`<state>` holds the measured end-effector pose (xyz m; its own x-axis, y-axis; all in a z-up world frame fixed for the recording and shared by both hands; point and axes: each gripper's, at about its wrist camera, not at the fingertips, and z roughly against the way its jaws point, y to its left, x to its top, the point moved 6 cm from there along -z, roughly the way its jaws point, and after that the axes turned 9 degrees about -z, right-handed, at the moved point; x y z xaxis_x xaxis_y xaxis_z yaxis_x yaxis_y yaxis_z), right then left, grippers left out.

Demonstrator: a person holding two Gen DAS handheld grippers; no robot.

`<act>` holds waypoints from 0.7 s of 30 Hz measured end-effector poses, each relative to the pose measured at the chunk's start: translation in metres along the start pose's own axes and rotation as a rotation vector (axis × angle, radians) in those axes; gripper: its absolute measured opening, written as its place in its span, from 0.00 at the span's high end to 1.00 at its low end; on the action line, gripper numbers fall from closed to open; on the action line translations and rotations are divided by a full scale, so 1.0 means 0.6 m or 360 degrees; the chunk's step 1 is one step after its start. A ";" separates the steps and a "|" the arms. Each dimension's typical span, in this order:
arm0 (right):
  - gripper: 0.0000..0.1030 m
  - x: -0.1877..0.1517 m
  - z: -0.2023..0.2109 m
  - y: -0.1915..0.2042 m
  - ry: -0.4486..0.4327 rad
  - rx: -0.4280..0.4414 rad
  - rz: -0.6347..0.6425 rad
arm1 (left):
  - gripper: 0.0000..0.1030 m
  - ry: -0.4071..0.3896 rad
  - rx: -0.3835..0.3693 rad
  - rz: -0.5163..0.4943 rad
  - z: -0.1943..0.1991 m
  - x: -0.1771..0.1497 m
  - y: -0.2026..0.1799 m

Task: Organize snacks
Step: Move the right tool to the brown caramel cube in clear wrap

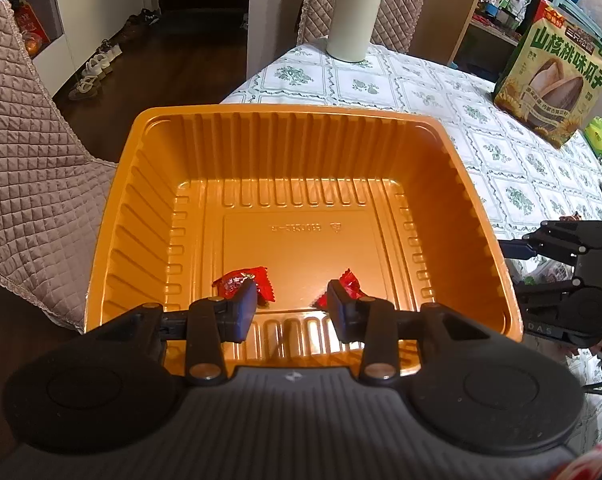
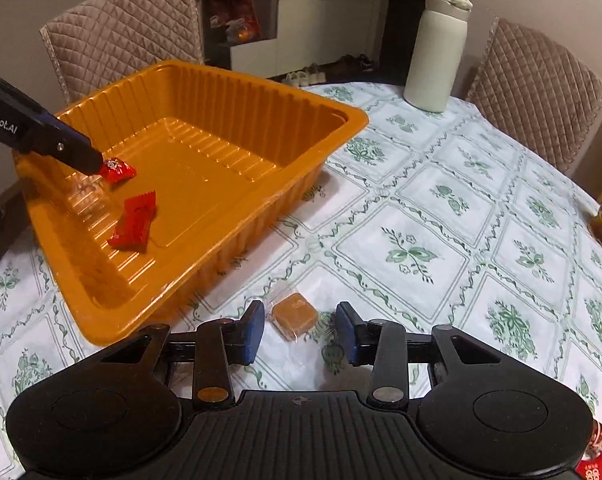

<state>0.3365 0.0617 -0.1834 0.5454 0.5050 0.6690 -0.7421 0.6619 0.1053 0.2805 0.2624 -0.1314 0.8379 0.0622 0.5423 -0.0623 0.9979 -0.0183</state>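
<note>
Snacks sit in two places. An orange tray [image 2: 221, 128] stands on the worktop [image 2: 441, 220], and two red-wrapped candies [image 1: 243, 286] lie on its floor near the front wall. The left hand-held gripper [image 1: 292, 306] hangs over the tray, its jaws apart and grasping nothing, one candy lying beyond each fingertip. The right hand-held gripper [image 2: 300, 330] is low over the patterned cloth just outside the tray, jaws apart around a brown caramel [image 2: 294, 314] in clear wrap; the pads do not press on it. A white bottle [image 2: 437, 48] stands at the far edge.
</note>
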 end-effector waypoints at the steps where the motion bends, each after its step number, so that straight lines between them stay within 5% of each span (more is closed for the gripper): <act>1: 0.63 0.000 0.000 -0.001 0.0001 0.0008 -0.0004 | 0.66 0.0001 -0.0002 -0.0001 -0.001 0.000 -0.001; 13: 0.70 -0.008 0.015 -0.002 0.0003 -0.0037 -0.0132 | 0.66 -0.0024 -0.0015 -0.0051 0.005 0.003 -0.018; 21: 0.71 -0.008 0.090 -0.026 -0.0148 -0.0056 -0.0402 | 0.66 -0.0110 -0.0132 -0.0148 0.025 0.021 -0.067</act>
<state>0.3240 0.0189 -0.1485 0.6724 0.2696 0.6894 -0.5723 0.7800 0.2532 0.2852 0.2229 -0.1113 0.7986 -0.0290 0.6012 0.0611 0.9976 -0.0330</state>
